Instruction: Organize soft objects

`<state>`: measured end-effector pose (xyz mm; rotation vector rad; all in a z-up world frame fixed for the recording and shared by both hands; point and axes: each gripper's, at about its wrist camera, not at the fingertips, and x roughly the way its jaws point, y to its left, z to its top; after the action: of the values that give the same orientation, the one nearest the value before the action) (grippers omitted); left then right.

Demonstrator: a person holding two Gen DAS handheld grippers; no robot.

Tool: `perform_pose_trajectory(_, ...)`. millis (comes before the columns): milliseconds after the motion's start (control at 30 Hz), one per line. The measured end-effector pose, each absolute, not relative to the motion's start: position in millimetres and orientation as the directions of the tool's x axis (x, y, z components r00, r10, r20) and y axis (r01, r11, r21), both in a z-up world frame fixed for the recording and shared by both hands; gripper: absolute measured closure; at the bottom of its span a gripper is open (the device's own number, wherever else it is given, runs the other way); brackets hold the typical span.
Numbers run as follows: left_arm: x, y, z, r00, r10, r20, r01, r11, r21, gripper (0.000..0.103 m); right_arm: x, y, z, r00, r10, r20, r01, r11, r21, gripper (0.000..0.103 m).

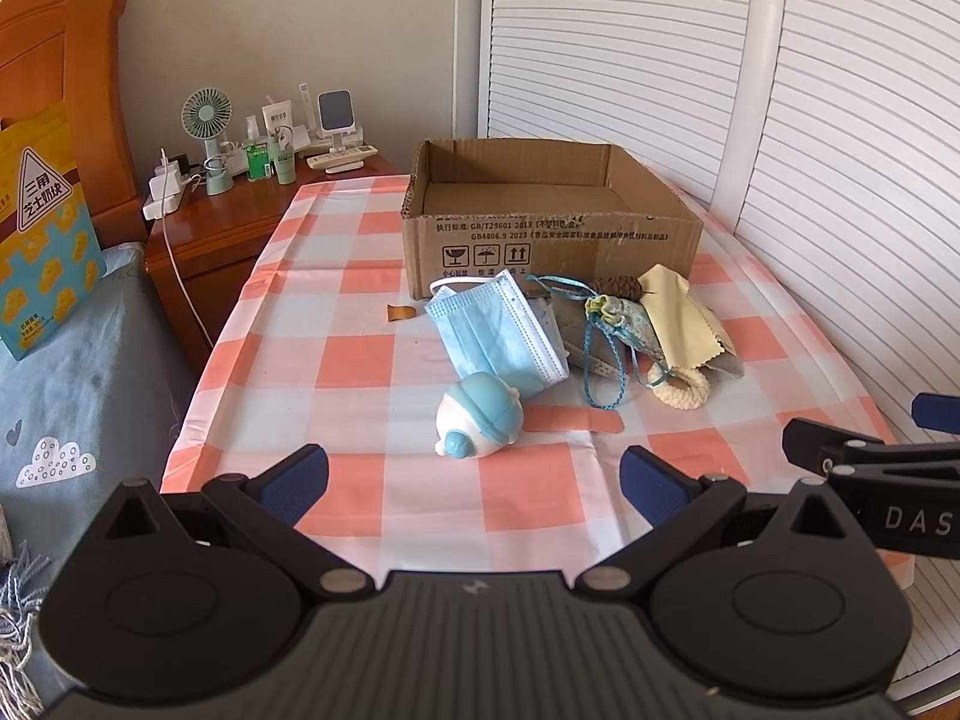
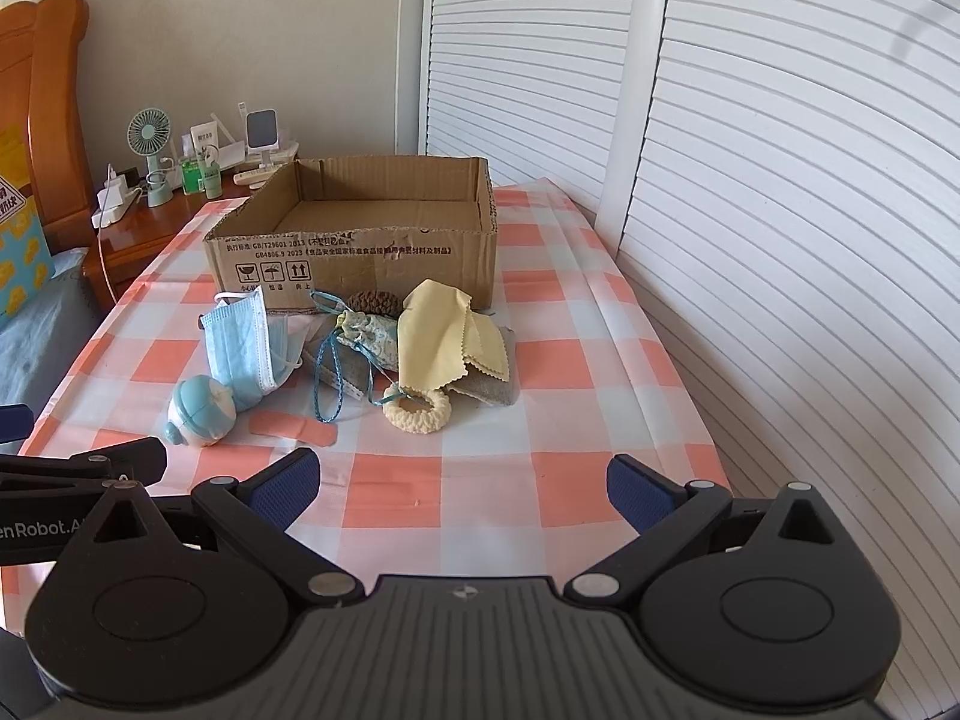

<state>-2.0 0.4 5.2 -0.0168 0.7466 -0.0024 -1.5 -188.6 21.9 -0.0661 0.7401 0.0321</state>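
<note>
Both your left gripper point(image 1: 474, 483) and right gripper point(image 2: 462, 489) hang with jaws spread wide and nothing between them, well short of the pile, so the first pick is not yet begun. The soft things lie just in front of the cardboard box point(image 2: 360, 258), which looks bare inside: the blue face mask point(image 2: 246, 342) at its left front corner, the drawstring pouch point(image 2: 369, 333) in front of its middle, and the yellow cloth point(image 2: 441, 336) toward its right front corner, draped over something grey. The cream knitted ring point(image 2: 417, 411) sits nearer you than the cloth. Probably start with the cloth or the ring, pinching a raised fold. Mind the pouch's blue cord point(image 2: 336, 384), which runs up to the ring and could drag it along. The blue-capped toy point(image 1: 477, 420) and the plaster strip point(image 1: 576, 420) lie nearest you, so reach over them.
</note>
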Motion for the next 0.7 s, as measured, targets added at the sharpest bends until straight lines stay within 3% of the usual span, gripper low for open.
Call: perform_pose_trajectory(700, -2.8, -1.6, 8.3, 0.738, -0.006, -0.674, -0.005, 1.0, -0.015, 0.001, -1.5, -189.0, 23.2, 0.742, 0.004, -0.67, -0.051, 0.997, -0.05, 0.0)
